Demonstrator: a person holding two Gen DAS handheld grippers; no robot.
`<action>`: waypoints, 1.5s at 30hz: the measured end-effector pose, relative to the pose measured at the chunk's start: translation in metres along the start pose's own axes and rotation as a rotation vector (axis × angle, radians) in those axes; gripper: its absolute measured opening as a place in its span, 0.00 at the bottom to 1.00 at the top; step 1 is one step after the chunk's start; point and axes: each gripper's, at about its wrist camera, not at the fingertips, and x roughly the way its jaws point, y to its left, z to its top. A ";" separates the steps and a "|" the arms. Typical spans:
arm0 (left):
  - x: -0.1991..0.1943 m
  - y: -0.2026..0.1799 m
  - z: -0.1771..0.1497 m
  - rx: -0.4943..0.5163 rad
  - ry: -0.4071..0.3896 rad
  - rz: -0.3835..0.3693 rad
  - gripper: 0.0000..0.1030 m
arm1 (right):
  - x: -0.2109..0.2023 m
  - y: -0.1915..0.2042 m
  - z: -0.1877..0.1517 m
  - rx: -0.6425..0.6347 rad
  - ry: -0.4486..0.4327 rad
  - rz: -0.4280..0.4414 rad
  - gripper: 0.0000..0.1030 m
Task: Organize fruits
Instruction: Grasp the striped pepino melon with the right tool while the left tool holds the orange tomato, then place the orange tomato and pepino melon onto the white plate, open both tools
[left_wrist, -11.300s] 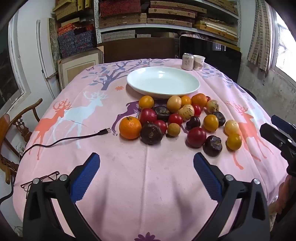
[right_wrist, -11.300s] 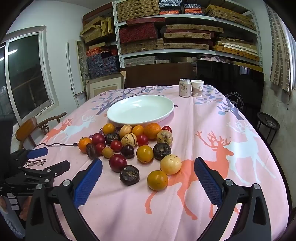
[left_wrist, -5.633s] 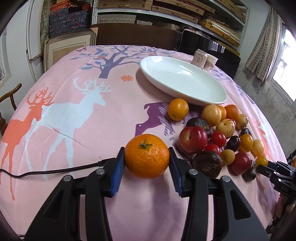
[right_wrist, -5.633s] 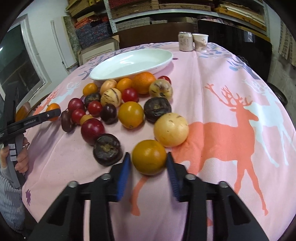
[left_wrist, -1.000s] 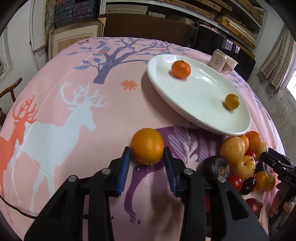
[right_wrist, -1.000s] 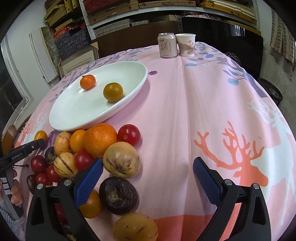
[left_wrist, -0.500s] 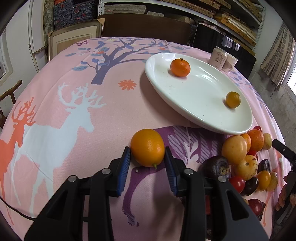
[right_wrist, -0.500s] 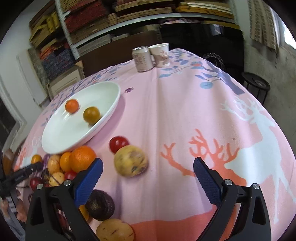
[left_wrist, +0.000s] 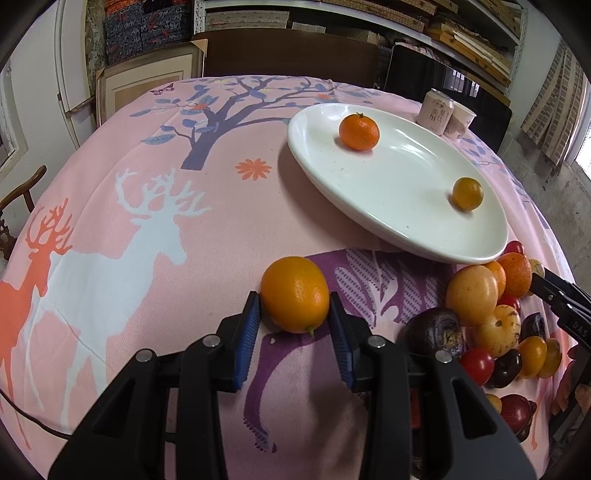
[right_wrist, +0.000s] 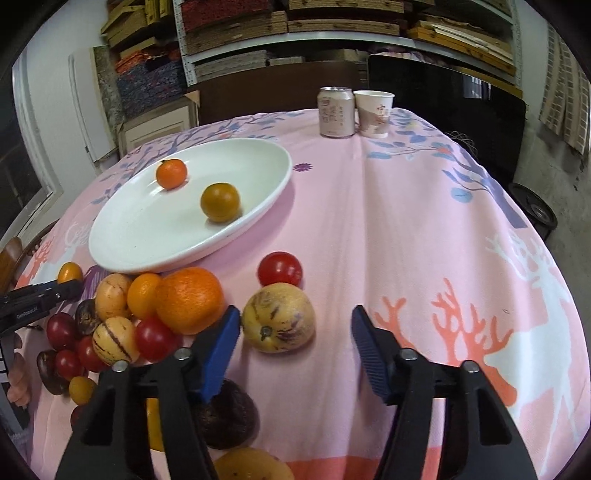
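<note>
On the counter (left_wrist: 110, 206) draped in a pink deer-print cloth, the left gripper (left_wrist: 295, 323) is clamped on a round orange citrus fruit (left_wrist: 294, 294) just short of the white oval ceramic plate (left_wrist: 369, 206), where a stemmed tangerine (left_wrist: 359, 132) and a smaller yellow-orange fruit (left_wrist: 467, 193) already lie. The right gripper (right_wrist: 293, 341) is closing around a pale yellow, purple-streaked melon-like fruit (right_wrist: 279, 320); only its left pad is near the skin, the right one apart. Because the fruit sits off-centre, the closing jaws could shove it sideways or let it roll toward the red tomato (right_wrist: 280, 268) and the large orange (right_wrist: 189, 300) beside it.
</note>
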 end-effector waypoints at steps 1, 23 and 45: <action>0.000 0.000 0.000 0.001 0.000 0.001 0.36 | 0.001 0.001 0.000 -0.001 0.005 0.008 0.54; -0.008 0.008 0.003 -0.036 -0.045 -0.027 0.34 | 0.003 -0.010 0.001 0.079 0.012 0.069 0.41; -0.036 -0.049 0.079 0.052 -0.198 -0.059 0.34 | -0.049 0.017 0.097 0.028 -0.191 0.184 0.41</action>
